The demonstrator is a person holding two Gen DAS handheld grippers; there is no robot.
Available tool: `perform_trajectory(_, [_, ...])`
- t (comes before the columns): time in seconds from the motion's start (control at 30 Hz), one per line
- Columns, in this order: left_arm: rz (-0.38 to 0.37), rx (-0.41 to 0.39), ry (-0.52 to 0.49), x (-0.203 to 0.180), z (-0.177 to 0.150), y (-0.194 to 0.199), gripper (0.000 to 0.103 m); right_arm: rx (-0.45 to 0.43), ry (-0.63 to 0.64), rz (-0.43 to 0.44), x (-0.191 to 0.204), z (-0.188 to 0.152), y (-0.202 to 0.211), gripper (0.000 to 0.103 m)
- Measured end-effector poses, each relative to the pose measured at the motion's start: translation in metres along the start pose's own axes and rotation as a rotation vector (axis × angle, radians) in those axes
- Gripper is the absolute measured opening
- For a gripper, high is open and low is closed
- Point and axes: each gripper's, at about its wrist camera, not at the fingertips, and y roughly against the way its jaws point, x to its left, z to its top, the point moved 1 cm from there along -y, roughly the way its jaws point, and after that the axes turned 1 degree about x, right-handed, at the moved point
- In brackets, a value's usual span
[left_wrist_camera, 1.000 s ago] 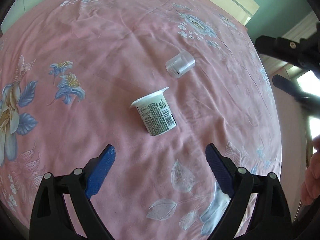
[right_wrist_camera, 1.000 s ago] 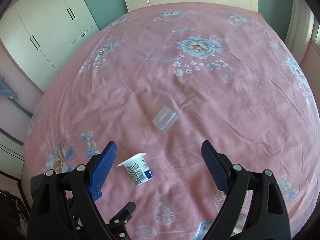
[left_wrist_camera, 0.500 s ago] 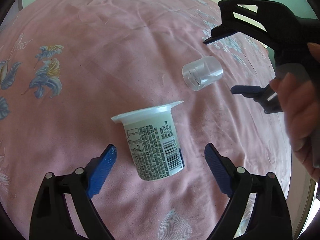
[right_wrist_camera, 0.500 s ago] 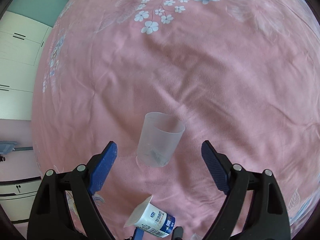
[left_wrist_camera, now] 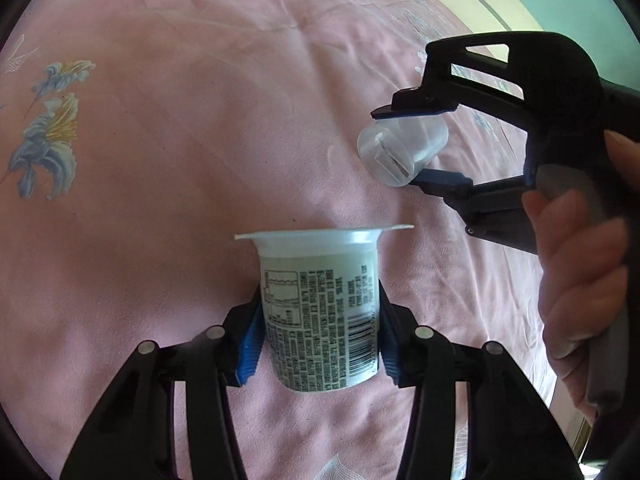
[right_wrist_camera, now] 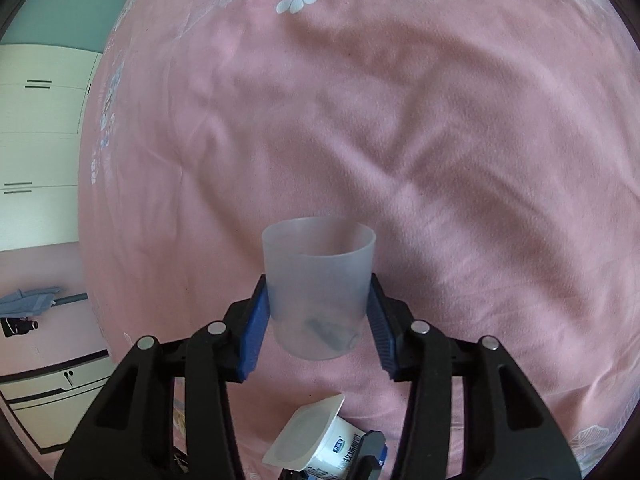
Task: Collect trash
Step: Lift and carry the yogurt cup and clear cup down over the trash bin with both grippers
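Low centre of left view: left gripper [left_wrist_camera: 320, 332] clenched on yogurt cup [left_wrist_camera: 320, 312]; upper right, right gripper [left_wrist_camera: 412, 144] grasping clear cup [left_wrist_camera: 400, 148], over pink bedspread [left_wrist_camera: 180, 140].

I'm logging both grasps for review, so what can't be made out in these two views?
- Yogurt cup: label print too small in the left wrist view; cut off by the bottom edge in the right wrist view.
- Clear cup: the dark bit inside is blurred by its cloudy wall.
- No trash container is in view.
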Motion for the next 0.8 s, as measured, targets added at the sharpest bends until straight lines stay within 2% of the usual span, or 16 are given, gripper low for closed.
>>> perform_trajectory(0.2, [-0.008, -0.001, -0.093, 0.008, 0.014, 0.016, 0.05, -0.059, 0.117, -0.058, 0.008, -0.014, 0.027, 0.048])
perform_trajectory(0.4, [-0.013, -0.029, -0.249, 0.014, 0.028, 0.061, 0.05, -0.156, 0.213, -0.065, 0.014, -0.044, 0.072, 0.048])
perform_trajectory(0.53, [-0.019, 0.007, -0.357, 0.024, 0.03, 0.082, 0.05, -0.225, 0.27, -0.066, 0.02, -0.077, 0.093, 0.048])
perform_trajectory(0.63, [0.0, -0.003, -0.44, 0.033, 0.031, 0.096, 0.05, -0.273, 0.322, -0.089, 0.025, -0.106, 0.1, 0.048])
perform_trajectory(0.8, [0.024, -0.016, -0.612, 0.048, 0.023, 0.118, 0.05, -0.337, 0.442, -0.16, 0.028, -0.159, 0.092, 0.048])
